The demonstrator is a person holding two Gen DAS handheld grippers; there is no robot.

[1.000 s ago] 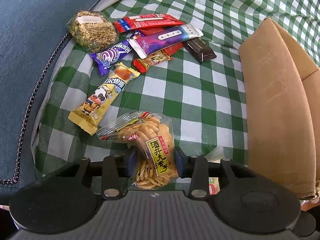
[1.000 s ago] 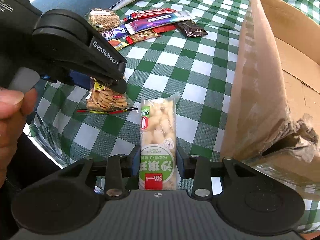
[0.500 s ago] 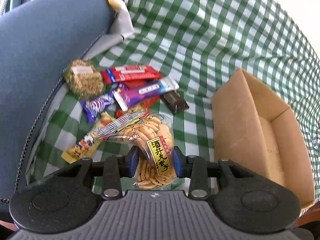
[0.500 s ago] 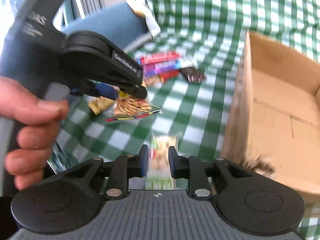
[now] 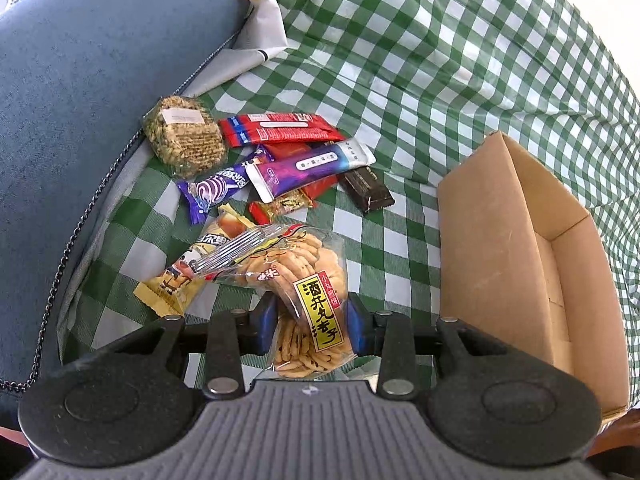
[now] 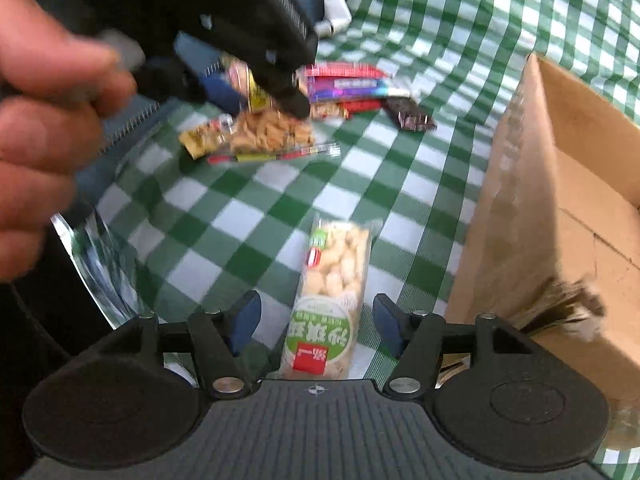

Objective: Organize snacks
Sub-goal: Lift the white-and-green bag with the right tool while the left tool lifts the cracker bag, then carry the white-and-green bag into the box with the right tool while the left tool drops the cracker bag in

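My left gripper is shut on a clear bag of crackers with a yellow label and holds it above the checked cloth. The right wrist view shows that same gripper with the bag hanging from it, blurred. My right gripper has its jaws opening. A long pack of pale puffs with a green label lies on the cloth between them, and neither pad touches it. An open cardboard box stands on the right, its near wall close to the right gripper.
A heap of snacks lies at the back left: a square grain cake, a red bar, a purple bar, a dark chocolate bar and a yellow pack. A blue cushion borders the cloth. A hand fills the left.
The left gripper has risen with the cracker bag, so more of the cloth and box shows. The right gripper let go of the puff pack, narrowed, then spread wide around it.
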